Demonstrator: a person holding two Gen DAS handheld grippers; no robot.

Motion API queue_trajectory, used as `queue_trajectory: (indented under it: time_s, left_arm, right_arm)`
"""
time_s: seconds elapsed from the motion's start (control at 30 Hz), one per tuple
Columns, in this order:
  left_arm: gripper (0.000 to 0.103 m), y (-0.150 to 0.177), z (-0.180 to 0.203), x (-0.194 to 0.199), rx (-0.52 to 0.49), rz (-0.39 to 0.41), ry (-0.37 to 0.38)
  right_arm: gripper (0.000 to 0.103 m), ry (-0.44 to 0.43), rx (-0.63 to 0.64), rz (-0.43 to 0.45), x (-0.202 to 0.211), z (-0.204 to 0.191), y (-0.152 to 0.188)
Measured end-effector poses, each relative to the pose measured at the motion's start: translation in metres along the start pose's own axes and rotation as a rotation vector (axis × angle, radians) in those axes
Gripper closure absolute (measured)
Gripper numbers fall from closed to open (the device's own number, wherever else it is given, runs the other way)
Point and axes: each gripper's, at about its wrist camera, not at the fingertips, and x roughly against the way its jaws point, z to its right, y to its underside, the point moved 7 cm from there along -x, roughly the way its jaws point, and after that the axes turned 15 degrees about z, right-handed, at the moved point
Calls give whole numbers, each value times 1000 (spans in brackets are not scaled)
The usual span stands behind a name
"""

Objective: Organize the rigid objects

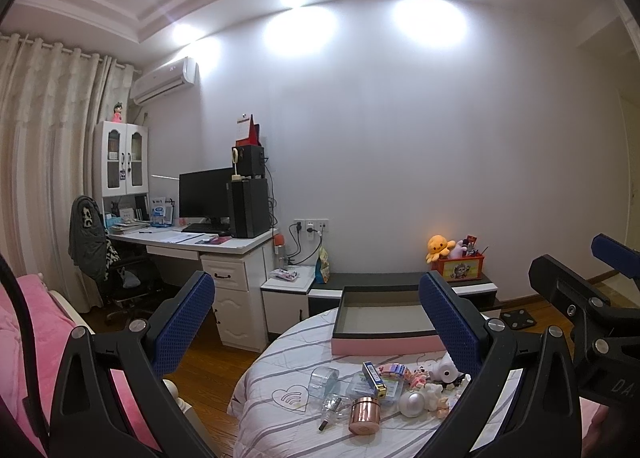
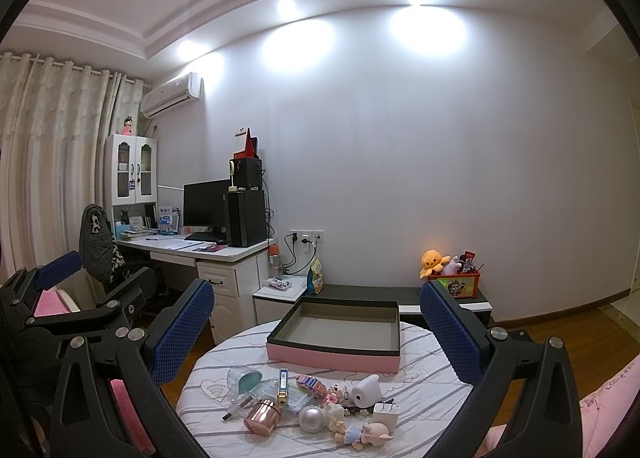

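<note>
A pink box with a black rim (image 1: 384,347) (image 2: 332,358) sits empty at the far side of a round table under a striped cloth (image 1: 276,362) (image 2: 424,382). In front of it lies a heap of small things: a rose-gold jar (image 1: 363,415) (image 2: 263,416), a silver ball (image 1: 412,402) (image 2: 312,418), a white toy camera (image 1: 446,370) (image 2: 364,388), a blue and gold case (image 1: 374,378) (image 2: 283,382), a clear plastic box (image 1: 323,380) (image 2: 244,378) and a pig figurine (image 2: 360,434). My left gripper (image 1: 316,322) (image 2: 96,278) and right gripper (image 2: 316,332) (image 1: 580,270) hover open and empty above the near edge.
A white desk (image 1: 224,246) with a monitor and speakers stands at the left wall, with an office chair (image 1: 100,254) beside it. A low cabinet (image 2: 400,292) behind the table carries a toy bin. Pink bedding (image 1: 36,318) lies at the near left. Wooden floor surrounds the table.
</note>
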Motion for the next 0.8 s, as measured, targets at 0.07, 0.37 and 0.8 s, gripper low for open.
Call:
queue_trajectory:
  time_s: [0.07,0.37,0.8]
  left_arm:
    - [0,1,-1,1,1,0,1]
    - [0,1,-1,1,1,0,2]
    - [0,3,1,1,5,-3,9]
  right_arm:
    - [0,1,1,0,0,0,0]
    - [0,0,0,0,-1,0,2]
    - [0,1,0,-3,-2,1,3]
